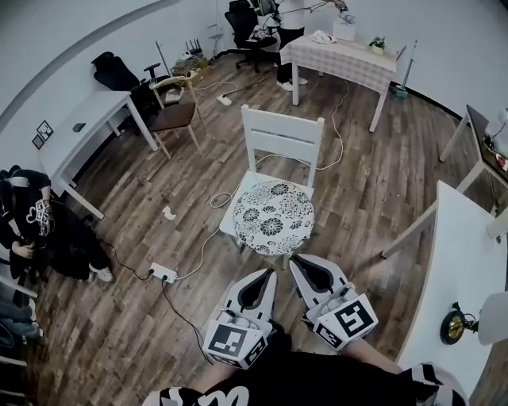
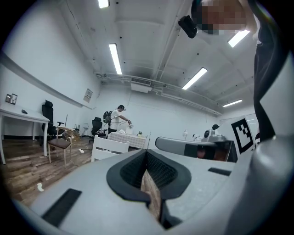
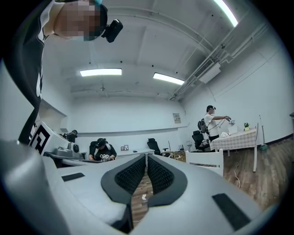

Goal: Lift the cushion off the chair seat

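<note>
A round cushion (image 1: pixel 273 216) with a black-and-white flower print lies on the seat of a white wooden chair (image 1: pixel 282 136) at the middle of the head view. My left gripper (image 1: pixel 272 272) and right gripper (image 1: pixel 292 260) hover side by side just short of the cushion's near edge, both pointing toward it and apart from it. Each one's jaws are shut with nothing between them. The left gripper view shows my left gripper (image 2: pixel 147 152) level, with the white chair (image 2: pixel 109 146) beyond it. In the right gripper view, my right gripper (image 3: pixel 146 156) has the chair (image 3: pixel 204 158) to its right.
A power strip (image 1: pixel 163 273) and cables trail on the wooden floor left of the chair. A white desk (image 1: pixel 464 277) stands close on the right. Another white desk (image 1: pixel 83 127) and a brown chair (image 1: pixel 176 111) are at the left; a cloth-covered table (image 1: pixel 341 57) and a standing person (image 1: pixel 290 24) are behind.
</note>
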### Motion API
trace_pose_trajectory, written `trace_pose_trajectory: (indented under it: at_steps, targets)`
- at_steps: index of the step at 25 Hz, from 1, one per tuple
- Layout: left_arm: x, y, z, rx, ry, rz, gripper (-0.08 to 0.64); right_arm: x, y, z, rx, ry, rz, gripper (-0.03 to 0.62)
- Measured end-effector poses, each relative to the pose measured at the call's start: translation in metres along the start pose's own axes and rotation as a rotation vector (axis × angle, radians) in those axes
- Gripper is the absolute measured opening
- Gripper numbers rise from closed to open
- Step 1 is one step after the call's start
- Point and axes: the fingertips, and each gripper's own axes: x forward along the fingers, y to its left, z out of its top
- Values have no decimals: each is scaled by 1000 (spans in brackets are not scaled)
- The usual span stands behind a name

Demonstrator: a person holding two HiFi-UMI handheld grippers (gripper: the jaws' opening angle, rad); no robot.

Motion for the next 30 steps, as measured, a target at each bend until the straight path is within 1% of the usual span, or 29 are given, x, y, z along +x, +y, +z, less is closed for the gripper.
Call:
trace_pose_trajectory:
  at_steps: [3, 8, 14, 20, 24, 27, 30]
  targets:
    - [17, 30, 12, 5, -1, -10, 2, 33, -13, 5, 9, -9, -16, 28]
    - [35, 76, 21, 8, 6, -18, 2, 83, -21, 4, 11, -10, -20, 28]
    - [55, 123, 31, 14, 2, -24, 2, 130, -29, 4, 5, -22, -29, 28]
    - [71, 143, 24, 3, 1, -39, 2, 143, -39, -12, 7, -4, -57, 28]
    - [78, 146, 17, -17, 17, -36, 2, 145, -47, -17, 7, 18, -54, 28]
    - [84, 149, 24, -17, 5, -27, 2, 151, -53, -15, 8, 20, -45, 28]
    - [86, 152, 28, -24, 1, -2, 2, 157, -56, -13, 2, 30, -20, 28]
